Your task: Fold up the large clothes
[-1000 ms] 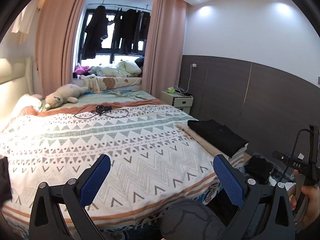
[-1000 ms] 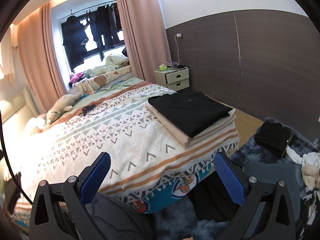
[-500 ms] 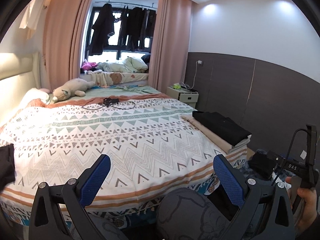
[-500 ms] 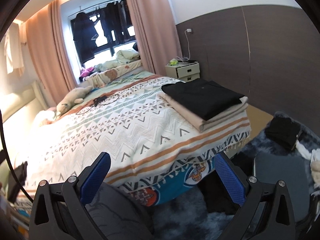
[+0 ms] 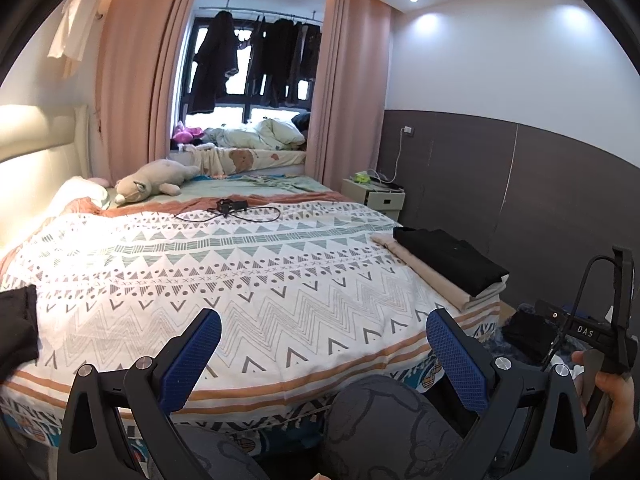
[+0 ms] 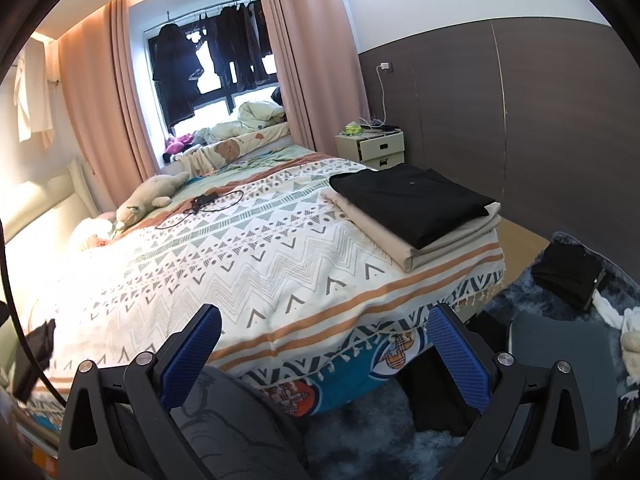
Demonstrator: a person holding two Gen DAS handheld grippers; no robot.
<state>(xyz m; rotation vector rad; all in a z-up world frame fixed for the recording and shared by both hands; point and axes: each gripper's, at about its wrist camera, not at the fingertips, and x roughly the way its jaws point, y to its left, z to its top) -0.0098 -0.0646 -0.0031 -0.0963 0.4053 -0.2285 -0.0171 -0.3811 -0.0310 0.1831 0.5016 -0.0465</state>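
Observation:
A folded black garment (image 6: 412, 202) lies on folded beige cloth (image 6: 448, 242) at the bed's near right corner; the same stack (image 5: 444, 262) shows in the left wrist view. My left gripper (image 5: 320, 344) is open and holds nothing, hovering off the foot of the bed (image 5: 240, 280). My right gripper (image 6: 320, 344) is likewise open with nothing between its blue pads, over the bed's right foot corner. The right gripper's body (image 5: 588, 334) and the hand holding it appear at the right edge of the left wrist view. A dark cloth (image 5: 16, 328) shows at the far left edge.
A plush toy (image 5: 154, 184) and a black cable (image 5: 228, 210) lie near the head of the bed. A bedside cabinet (image 6: 374, 148) stands by the dark wall. Dark clothes (image 6: 568, 276) lie on the blue rug to the right. Grey-clad knees (image 5: 384, 428) are below the grippers.
Both grippers have drawn back and tilted a little, so more of the bed's foot edge shows. The folded stack has not moved. Both grippers stay open.

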